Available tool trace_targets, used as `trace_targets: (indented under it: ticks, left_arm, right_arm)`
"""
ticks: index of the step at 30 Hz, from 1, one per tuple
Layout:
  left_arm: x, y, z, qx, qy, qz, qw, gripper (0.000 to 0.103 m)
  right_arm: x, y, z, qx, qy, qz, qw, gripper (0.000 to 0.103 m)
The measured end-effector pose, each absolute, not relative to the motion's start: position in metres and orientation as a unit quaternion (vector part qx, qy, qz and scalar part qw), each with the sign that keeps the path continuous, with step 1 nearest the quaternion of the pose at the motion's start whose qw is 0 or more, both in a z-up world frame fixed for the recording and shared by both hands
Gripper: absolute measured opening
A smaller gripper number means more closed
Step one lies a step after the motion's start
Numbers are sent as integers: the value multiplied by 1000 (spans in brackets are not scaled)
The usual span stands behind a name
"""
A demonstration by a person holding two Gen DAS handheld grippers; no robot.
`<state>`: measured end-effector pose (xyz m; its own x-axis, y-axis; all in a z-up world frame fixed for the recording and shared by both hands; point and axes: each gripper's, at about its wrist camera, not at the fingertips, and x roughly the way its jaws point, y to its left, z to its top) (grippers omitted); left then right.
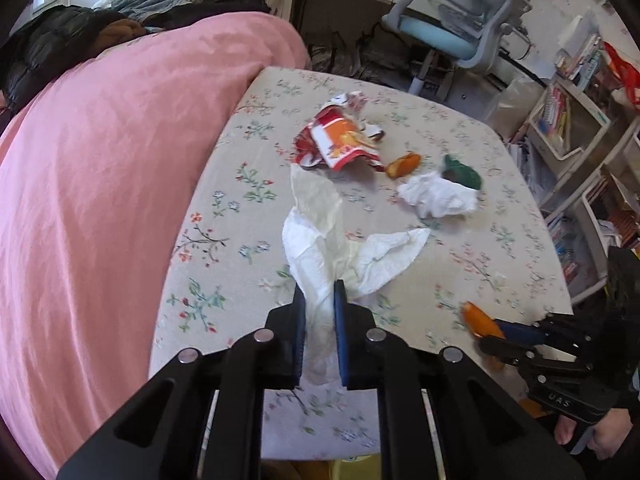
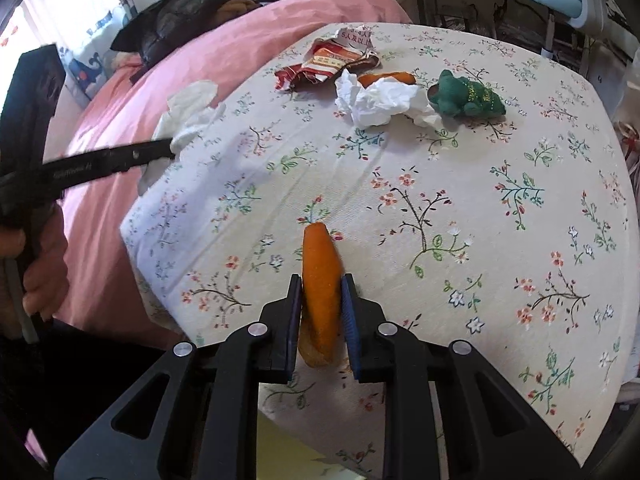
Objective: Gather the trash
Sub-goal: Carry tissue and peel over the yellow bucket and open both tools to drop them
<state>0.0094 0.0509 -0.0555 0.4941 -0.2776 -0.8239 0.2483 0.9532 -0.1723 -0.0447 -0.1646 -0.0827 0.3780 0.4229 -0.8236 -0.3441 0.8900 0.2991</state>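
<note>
Left wrist view: left tool (image 1: 318,300) clenched on tissue (image 1: 320,240), lifted off the counter (image 1: 500,248). At 12 o'clock wrapper (image 1: 340,140); 1 o'clock peel bit (image 1: 403,165), paper wad (image 1: 438,196), green pouch (image 1: 464,172).

Right wrist view: right tool (image 2: 321,294) clamped on peel (image 2: 321,280), low over counter (image 2: 480,220) near edge. Wrapper (image 2: 328,62), paper wad (image 2: 384,104), peel bit (image 2: 388,78) and green pouch (image 2: 468,96) sit at 12–1 o'clock. Two pieces grabbed, not binned; four left; no bin clearly visible.

right tool (image 2: 321,300) pinching orange peel (image 2: 320,280) | left tool (image 2: 170,148) gripping tissue (image 2: 188,116) (blurred) | floral tablecloth (image 2: 460,208)
</note>
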Motion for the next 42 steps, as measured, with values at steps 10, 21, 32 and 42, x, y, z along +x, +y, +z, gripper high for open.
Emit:
trace_targets:
  ticks: [10,21,32,42]
  left_arm:
    - [-21,22,-54,10,462,-171,870,14]
    - [-41,15,-48,17,439,-172,882,14]
    - [-62,5,-44,35,417,-176,891,14]
    - [-76,1,-45,46,411,-181,892,14]
  right_arm:
    - [-76,-172,-65,77,482,246,837,19]
    - [-136,-163,-56,98,468,268,836,19]
    - [-174,-164,-58,114,472,271,831,19]
    - [-187,-163,-65,113,487,268,823,19]
